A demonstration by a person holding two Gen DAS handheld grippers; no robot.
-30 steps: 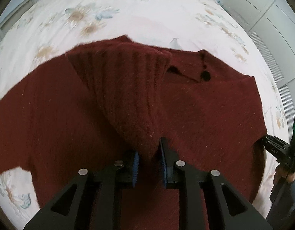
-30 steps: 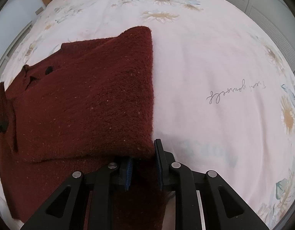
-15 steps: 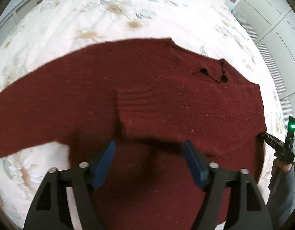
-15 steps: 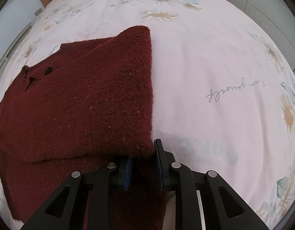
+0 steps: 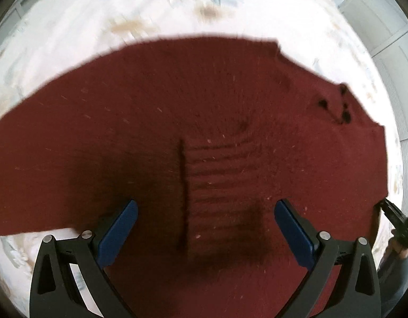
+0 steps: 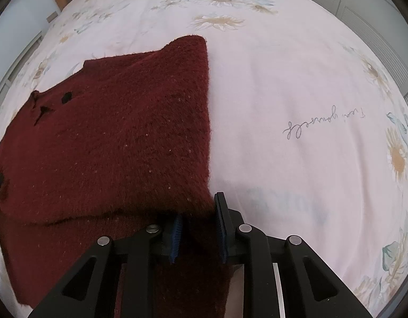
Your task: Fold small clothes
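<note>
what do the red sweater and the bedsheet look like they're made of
Sweater: fuzzy knit, probably wool or acrylic; fibres halo its edges, pale flecks show, and the cuff is ribbed. Bedsheet: smooth matte woven cloth, likely cotton, with printed daisies and script.

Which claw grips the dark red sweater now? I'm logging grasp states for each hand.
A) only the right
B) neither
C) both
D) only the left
A: the right claw is shut on the sweater's edge, while the left claw stands wide open above the ribbed cuff, gripping nothing.
</note>
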